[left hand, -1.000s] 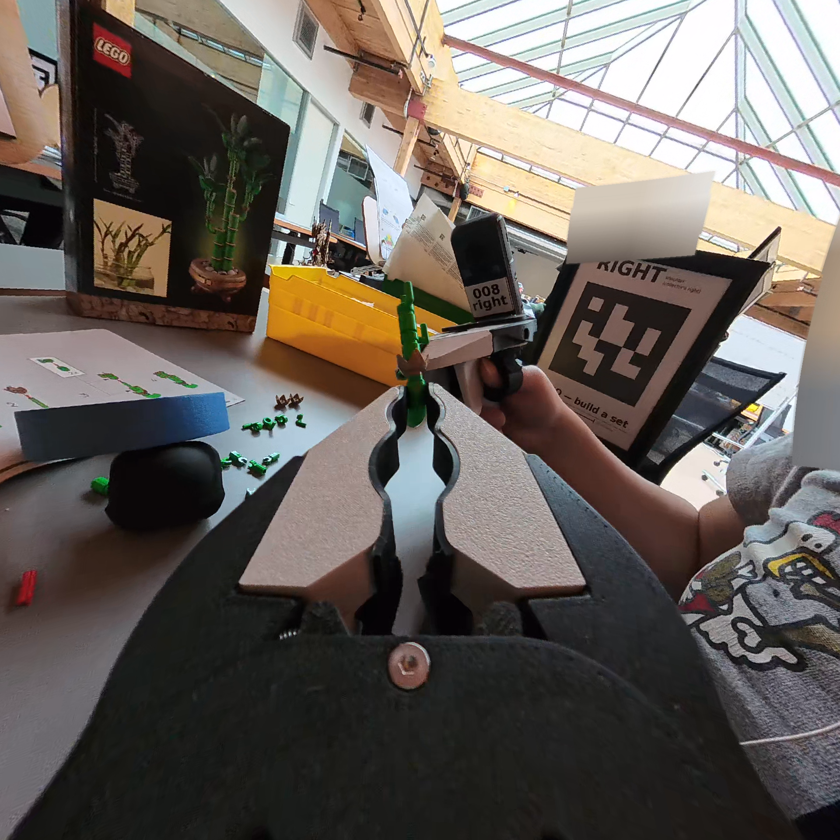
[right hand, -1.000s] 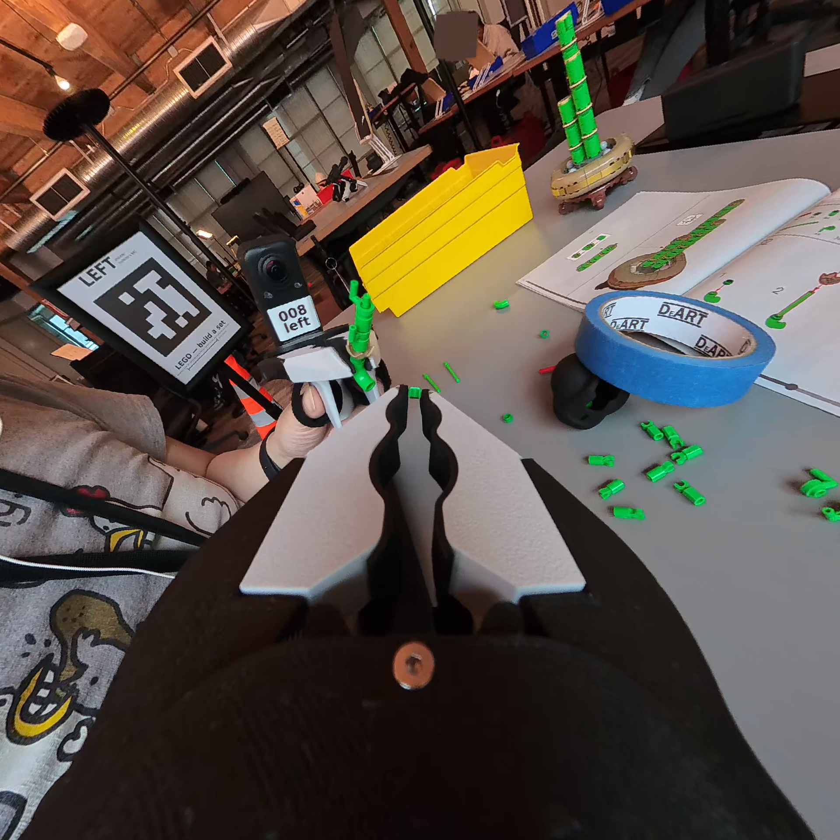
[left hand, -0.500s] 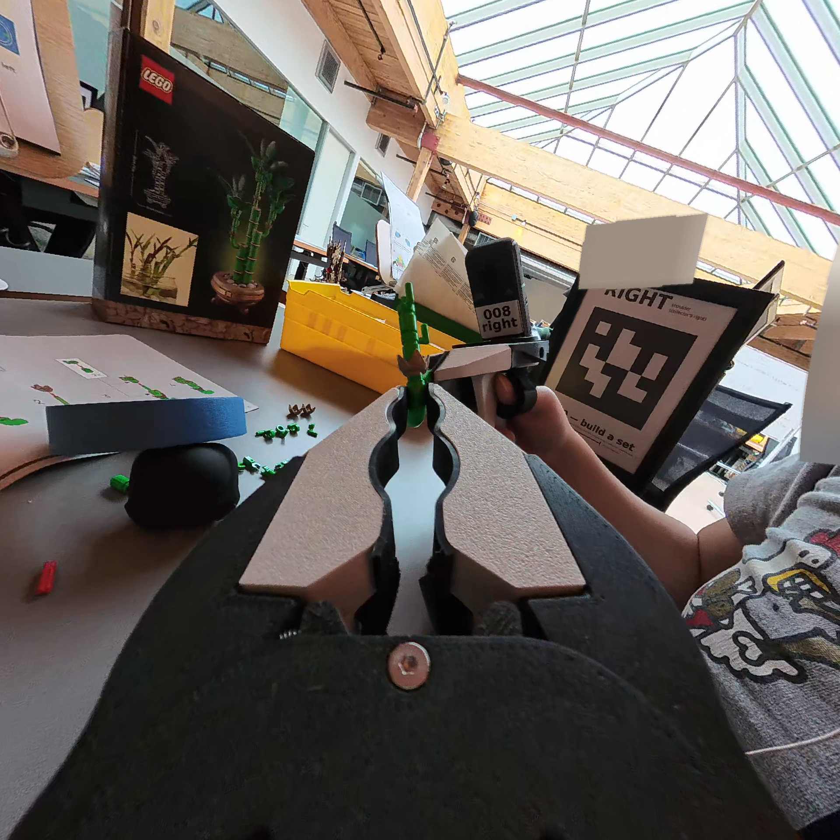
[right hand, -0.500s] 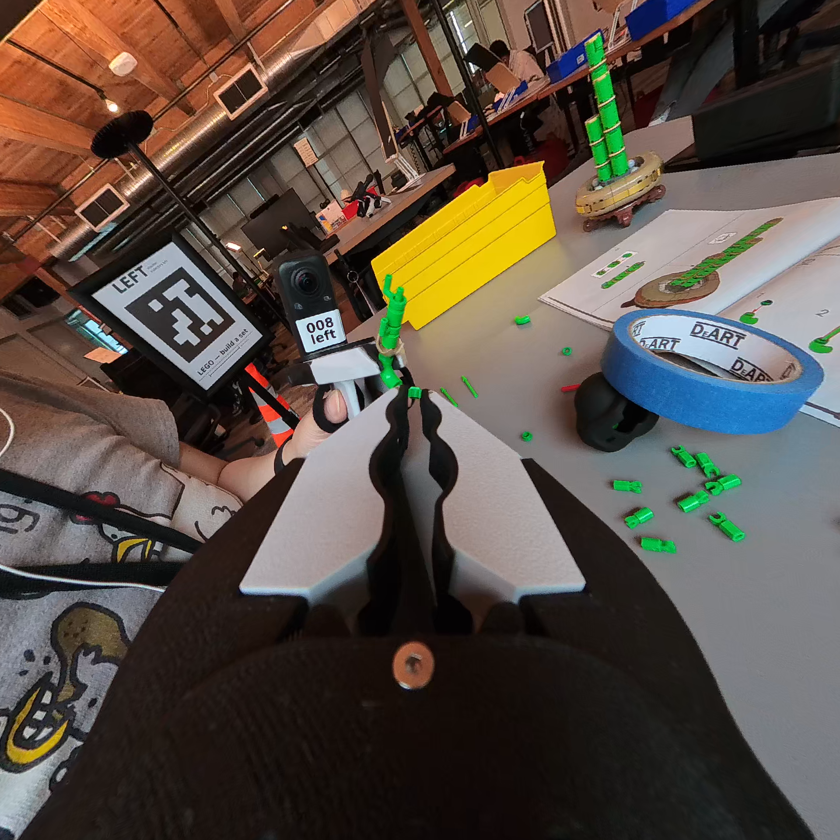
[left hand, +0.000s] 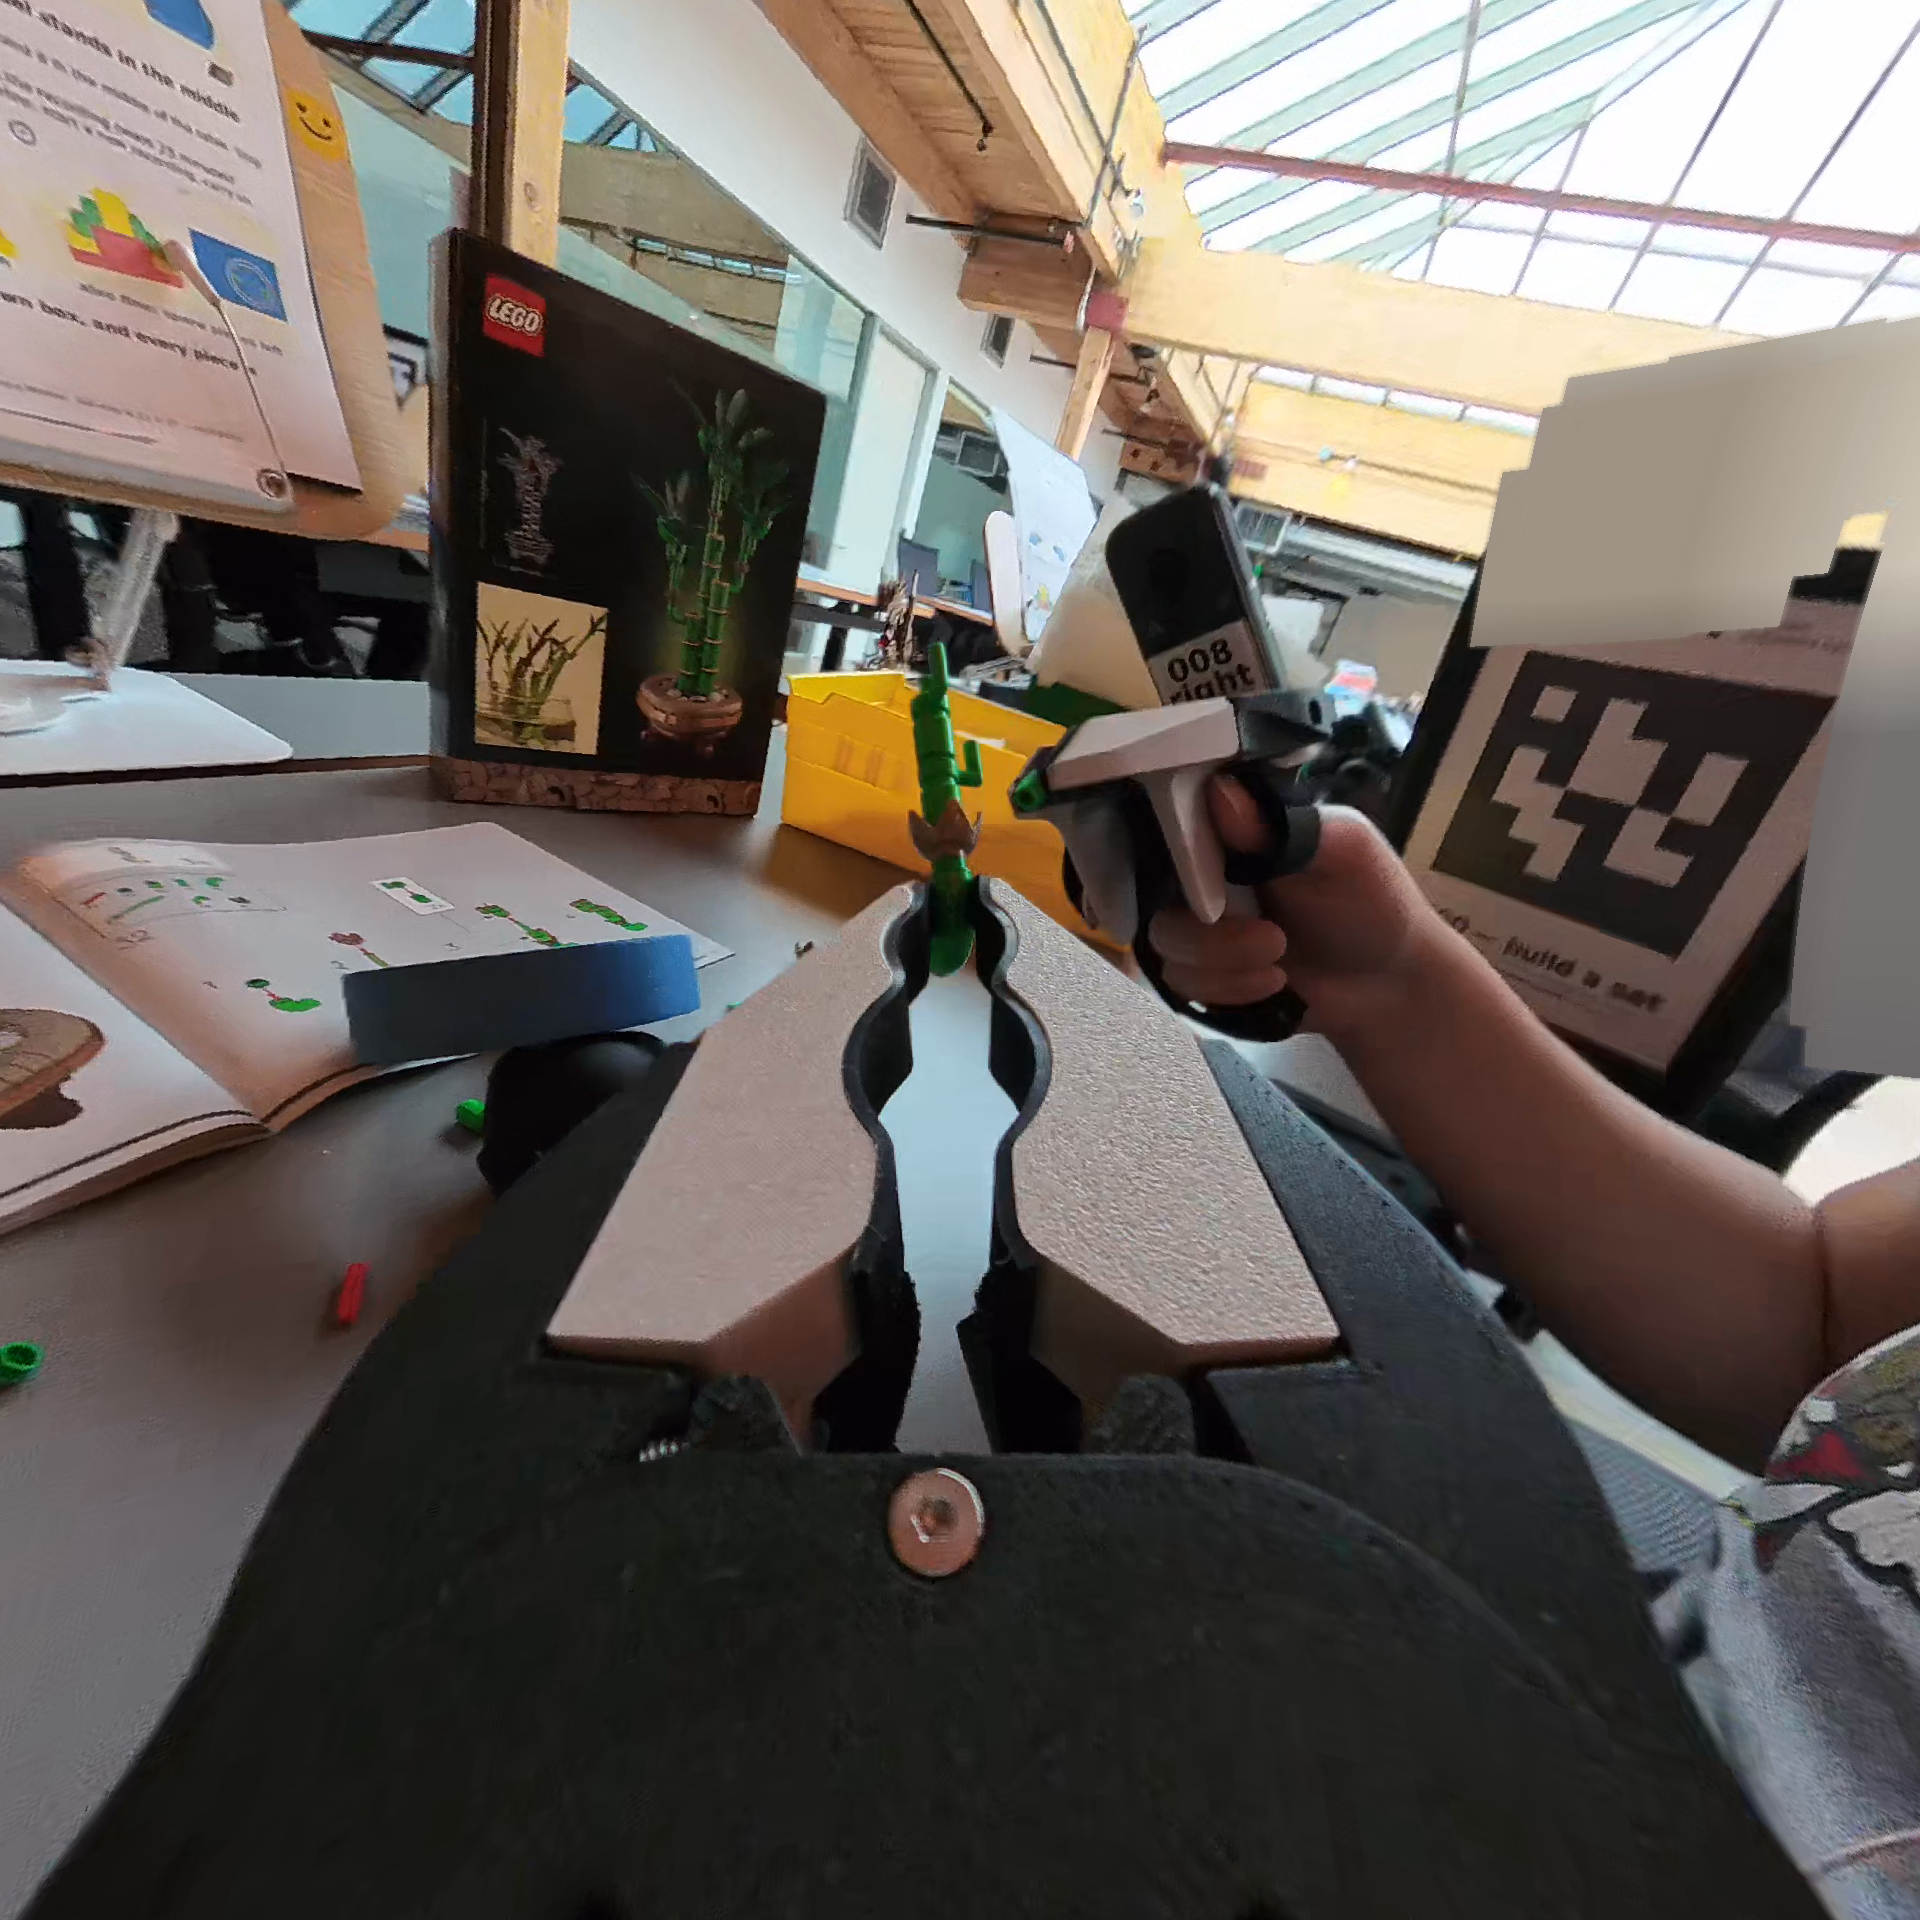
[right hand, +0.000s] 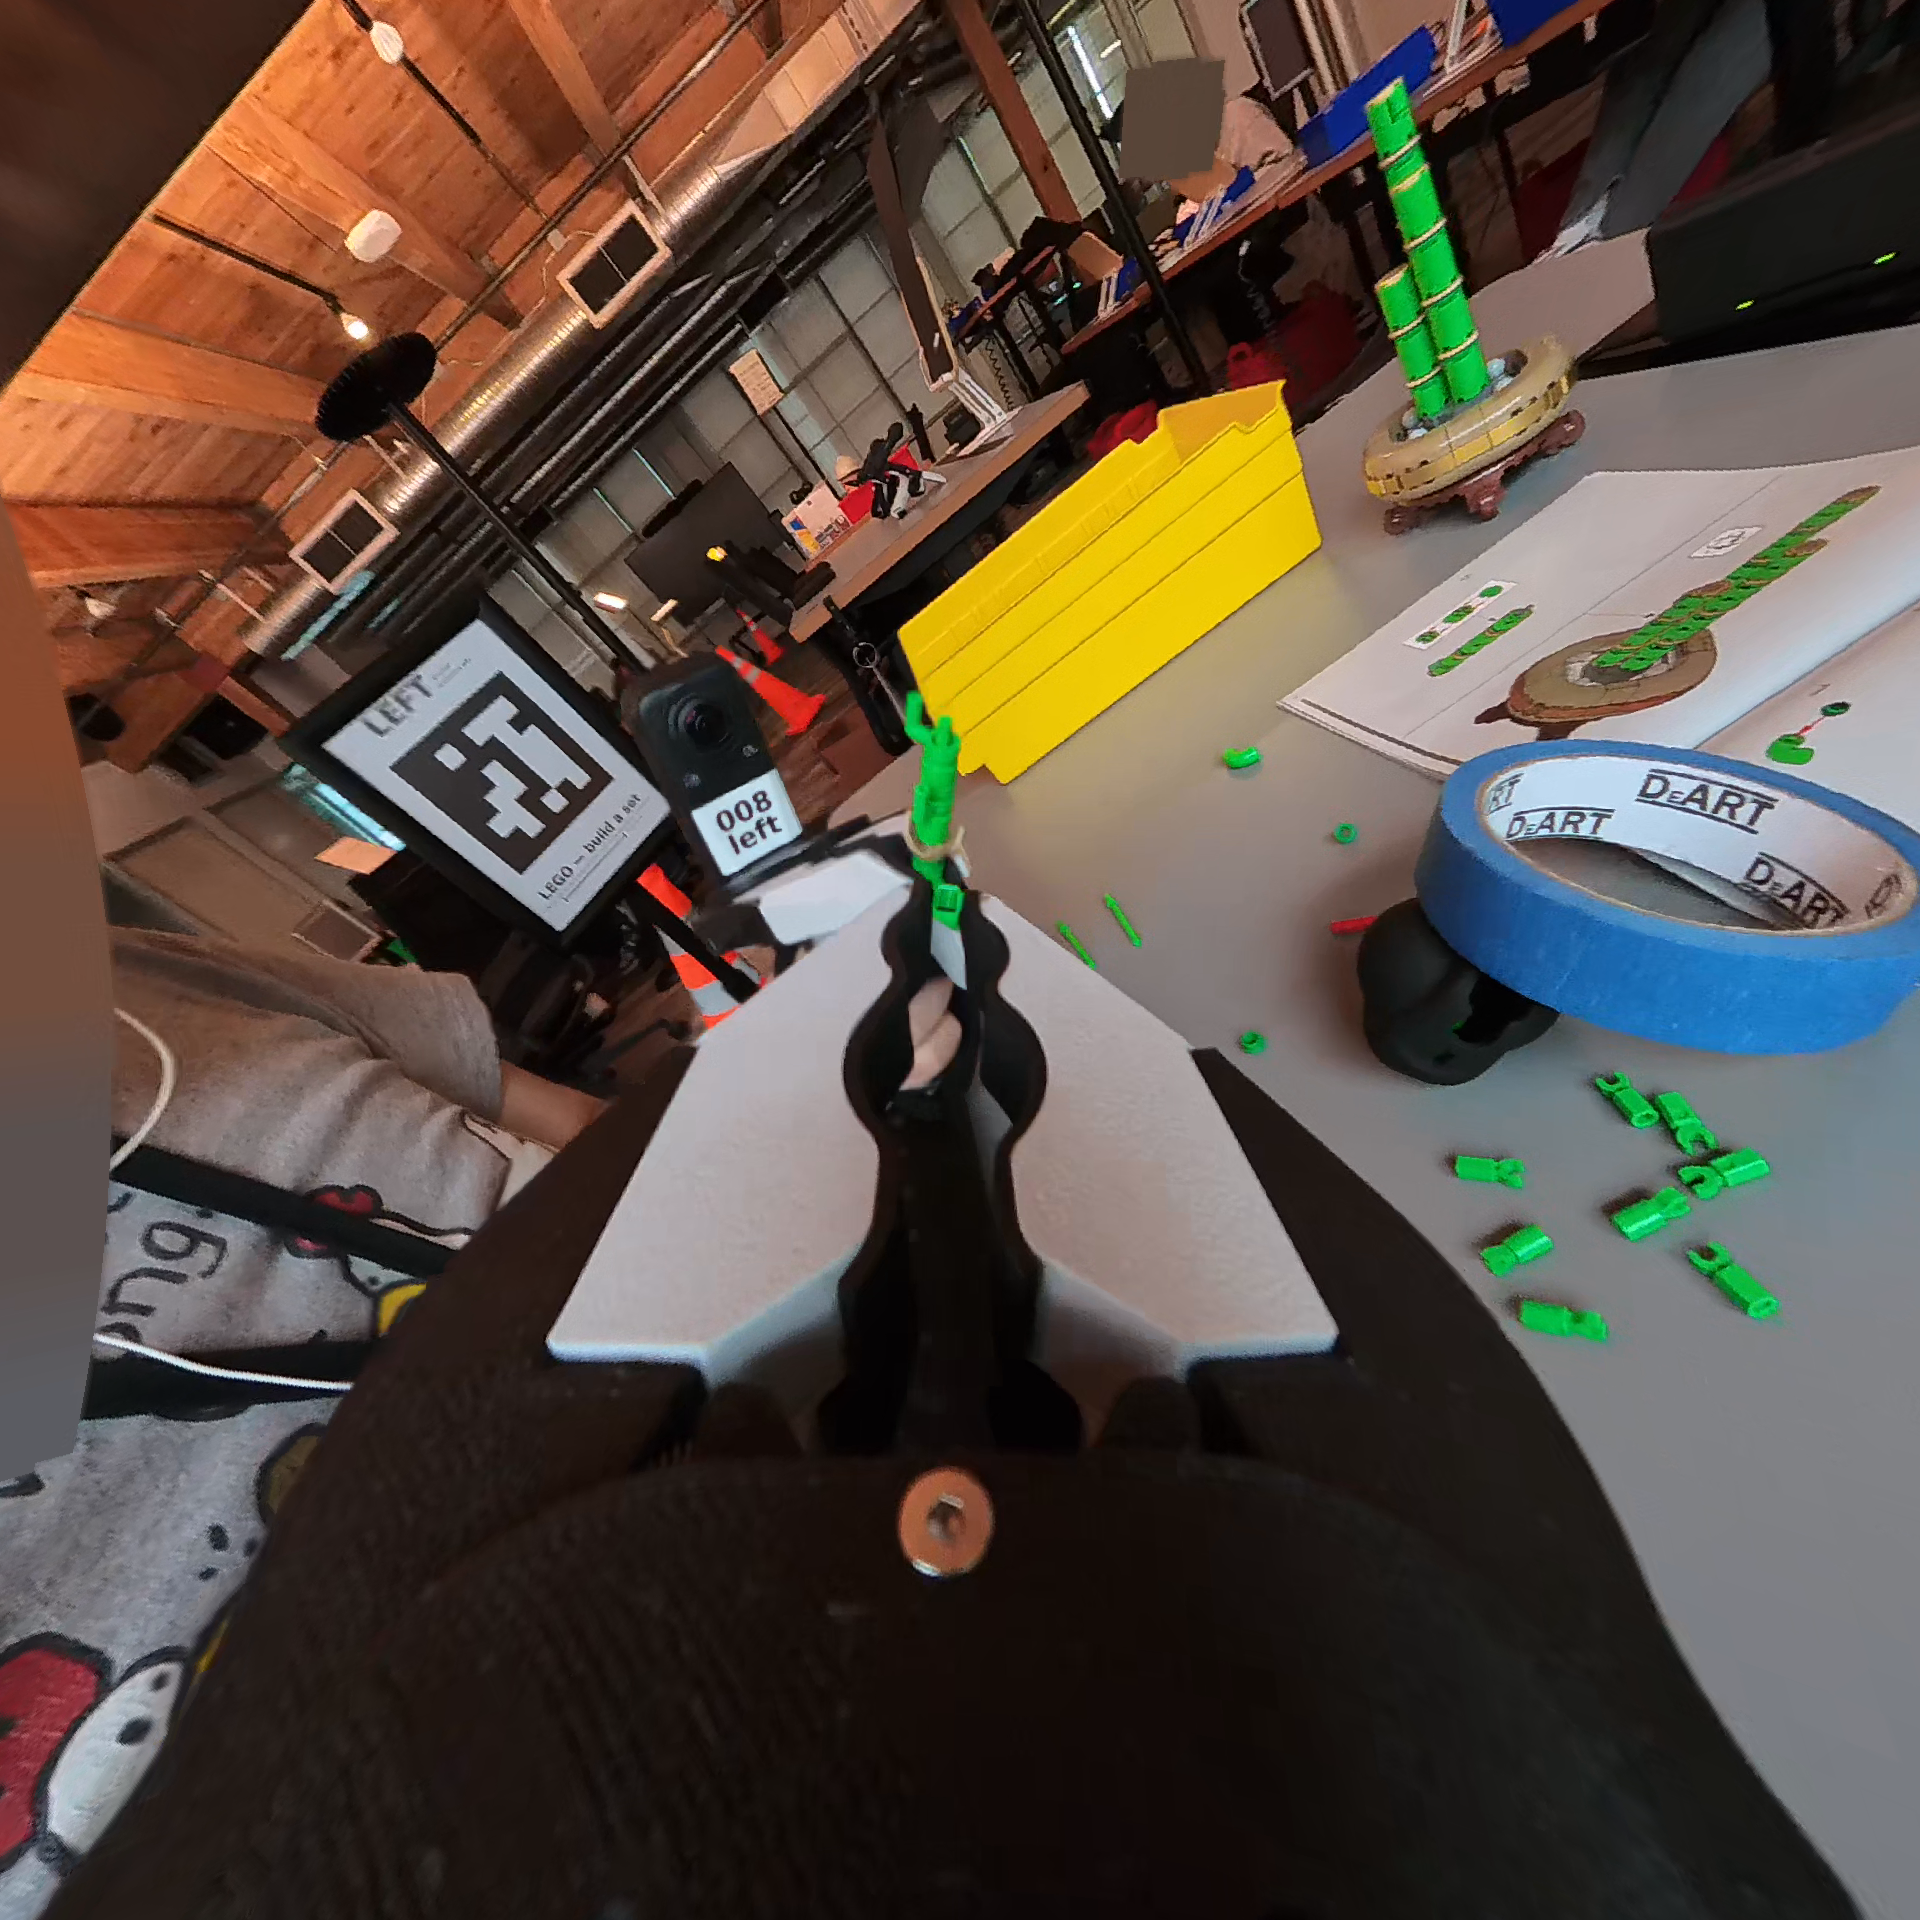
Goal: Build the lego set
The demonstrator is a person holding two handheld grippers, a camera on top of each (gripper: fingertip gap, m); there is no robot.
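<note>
My left gripper [left hand: 948, 920] is shut on the lower end of a thin green bamboo stem [left hand: 938, 764] with a brown collar and holds it upright above the table. My right gripper [right hand: 948, 906] is shut on a small green piece [right hand: 948, 900]. In the left wrist view the right gripper [left hand: 1023, 798] is just right of the stem at collar height, with a small gap. In the right wrist view the stem [right hand: 932, 774] rises straight above my right fingertips, with the left gripper [right hand: 831, 899] behind them.
A blue tape roll [right hand: 1673, 904] rests on a black object [right hand: 1444, 1003]. Loose green pieces [right hand: 1642, 1216] lie right of it. A yellow bin [right hand: 1112, 582], an open instruction booklet [left hand: 312, 914], a potted bamboo model [right hand: 1455, 416] and the set's box [left hand: 623, 582] stand farther back. Some 4 cm of space lies between my two pairs of fingers.
Both grippers have swung and tilted. The right gripper's tip, at the stem's collar a second ago, now sits slightly to its right. In the right wrist view the stem has shifted over my fingertips.
</note>
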